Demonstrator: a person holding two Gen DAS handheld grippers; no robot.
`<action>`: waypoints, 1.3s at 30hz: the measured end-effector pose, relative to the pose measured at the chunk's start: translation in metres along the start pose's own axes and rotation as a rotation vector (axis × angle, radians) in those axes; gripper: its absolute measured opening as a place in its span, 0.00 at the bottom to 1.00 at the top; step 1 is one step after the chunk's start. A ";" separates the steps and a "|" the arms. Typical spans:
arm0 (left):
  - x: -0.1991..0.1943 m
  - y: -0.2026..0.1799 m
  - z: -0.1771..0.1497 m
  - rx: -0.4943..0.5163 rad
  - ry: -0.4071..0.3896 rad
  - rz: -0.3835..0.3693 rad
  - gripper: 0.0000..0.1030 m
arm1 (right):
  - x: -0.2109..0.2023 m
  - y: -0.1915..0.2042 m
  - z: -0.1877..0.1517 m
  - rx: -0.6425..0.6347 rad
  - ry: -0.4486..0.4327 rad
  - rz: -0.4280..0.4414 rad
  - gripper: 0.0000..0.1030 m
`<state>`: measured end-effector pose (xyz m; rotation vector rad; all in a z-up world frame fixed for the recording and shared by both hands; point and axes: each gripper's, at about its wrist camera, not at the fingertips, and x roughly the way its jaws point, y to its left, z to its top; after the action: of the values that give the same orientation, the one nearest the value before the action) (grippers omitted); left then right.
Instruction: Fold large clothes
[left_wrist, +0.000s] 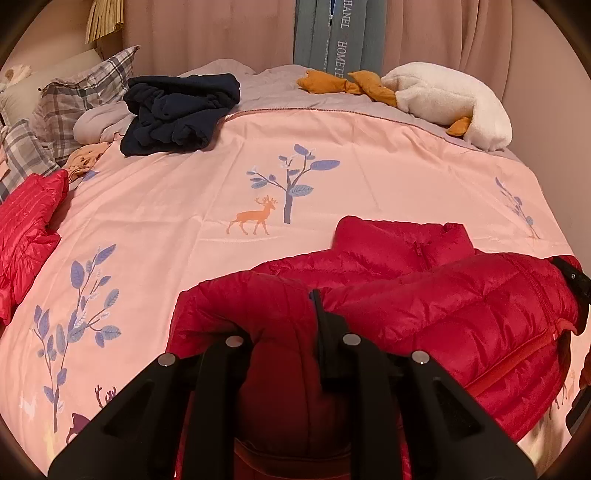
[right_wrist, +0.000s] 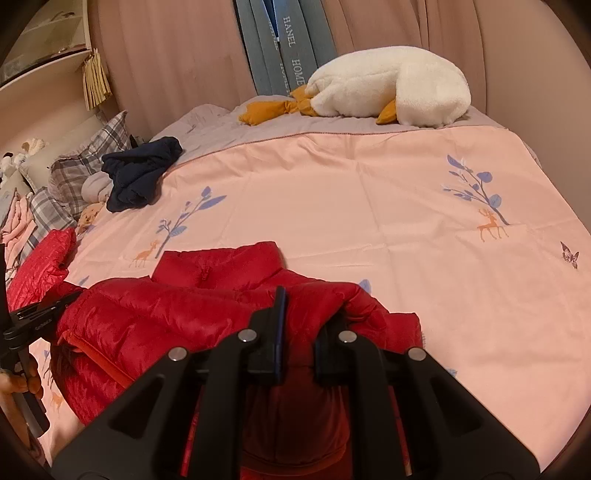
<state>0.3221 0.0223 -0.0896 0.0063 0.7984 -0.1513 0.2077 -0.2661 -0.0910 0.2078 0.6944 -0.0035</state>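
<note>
A red puffer jacket (left_wrist: 443, 295) lies bunched on the pink duvet (left_wrist: 184, 206), collar and zip facing away from me. My left gripper (left_wrist: 286, 332) is shut on a fold at the jacket's left side, and fabric bulges over one finger. My right gripper (right_wrist: 303, 326) is shut on a fold at the jacket's (right_wrist: 166, 314) right side. The left gripper (right_wrist: 37, 317) also shows at the left edge of the right wrist view, with a hand below it. The right gripper (left_wrist: 576, 284) peeks in at the right edge of the left wrist view.
A second red puffer garment (left_wrist: 26, 229) lies at the bed's left edge. A crumpled navy garment (left_wrist: 177, 110) sits by plaid pillows (left_wrist: 85, 92). A white goose plush (left_wrist: 443, 96) rests at the far side, before curtains. The duvet (right_wrist: 369, 206) stretches flat beyond the jacket.
</note>
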 end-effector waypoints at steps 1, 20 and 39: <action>0.001 0.000 0.000 0.000 0.001 0.001 0.19 | 0.002 0.000 0.001 0.001 0.003 -0.002 0.12; 0.031 -0.007 0.030 0.001 0.040 0.027 0.20 | 0.029 -0.007 0.019 0.052 0.030 -0.030 0.12; 0.051 -0.008 0.031 0.003 0.075 0.040 0.22 | 0.050 -0.012 0.018 0.069 0.068 -0.038 0.12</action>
<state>0.3779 0.0054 -0.1043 0.0314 0.8720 -0.1151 0.2565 -0.2781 -0.1113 0.2621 0.7663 -0.0571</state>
